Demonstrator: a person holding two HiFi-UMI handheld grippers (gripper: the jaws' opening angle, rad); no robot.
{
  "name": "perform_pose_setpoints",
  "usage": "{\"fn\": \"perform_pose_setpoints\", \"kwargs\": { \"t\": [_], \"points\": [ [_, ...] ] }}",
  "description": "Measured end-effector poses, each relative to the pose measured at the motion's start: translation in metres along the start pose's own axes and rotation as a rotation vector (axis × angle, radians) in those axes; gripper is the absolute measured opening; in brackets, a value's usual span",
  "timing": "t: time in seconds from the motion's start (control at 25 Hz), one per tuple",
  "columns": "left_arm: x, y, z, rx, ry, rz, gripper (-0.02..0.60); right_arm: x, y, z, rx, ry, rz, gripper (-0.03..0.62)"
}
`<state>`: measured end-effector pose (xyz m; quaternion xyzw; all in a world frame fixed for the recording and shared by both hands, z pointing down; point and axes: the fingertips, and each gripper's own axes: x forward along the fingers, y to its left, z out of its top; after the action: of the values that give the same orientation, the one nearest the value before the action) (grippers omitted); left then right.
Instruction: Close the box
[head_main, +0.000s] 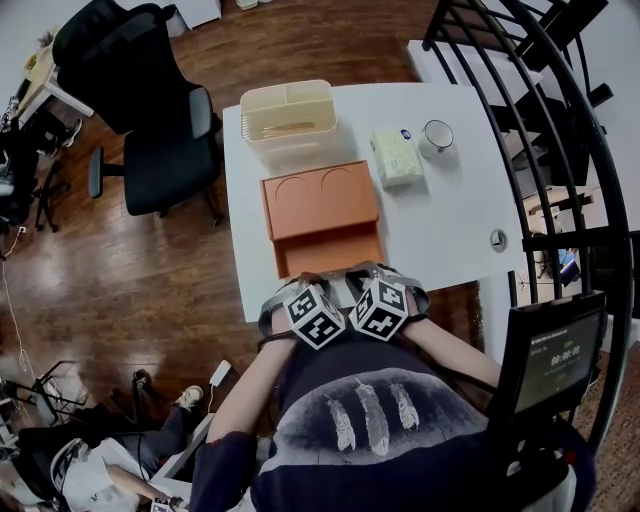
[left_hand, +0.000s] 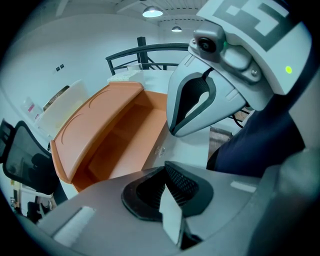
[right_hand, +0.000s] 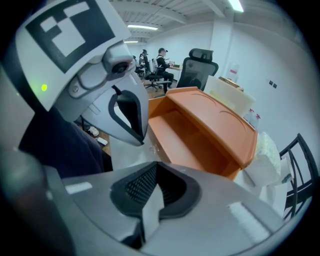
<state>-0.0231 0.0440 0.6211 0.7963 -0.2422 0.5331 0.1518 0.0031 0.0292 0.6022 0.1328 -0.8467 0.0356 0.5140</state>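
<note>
Item: orange box (head_main: 330, 250), lid (head_main: 318, 198) raised. Left gripper (left_hand: 167, 197) and right gripper (right_hand: 150, 195) were held closed, empty. An even two-sided push on the lid was judged best.

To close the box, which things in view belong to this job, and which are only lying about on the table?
Belong to the job:
- orange box, open, with its lid raised
- left gripper, shut and empty
- right gripper, shut and empty

Only lying about:
- cream plastic basket
- tissue pack
- cup
</note>
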Motion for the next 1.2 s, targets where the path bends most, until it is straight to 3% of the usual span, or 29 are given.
{"fn": "perform_pose_setpoints", "kwargs": {
  "t": [1.2],
  "points": [
    [0.0, 0.013, 0.008, 0.023, 0.002, 0.02, 0.014, -0.003, -0.019, 0.0, 0.022, -0.007, -0.036, 0.003]
  ]
}}
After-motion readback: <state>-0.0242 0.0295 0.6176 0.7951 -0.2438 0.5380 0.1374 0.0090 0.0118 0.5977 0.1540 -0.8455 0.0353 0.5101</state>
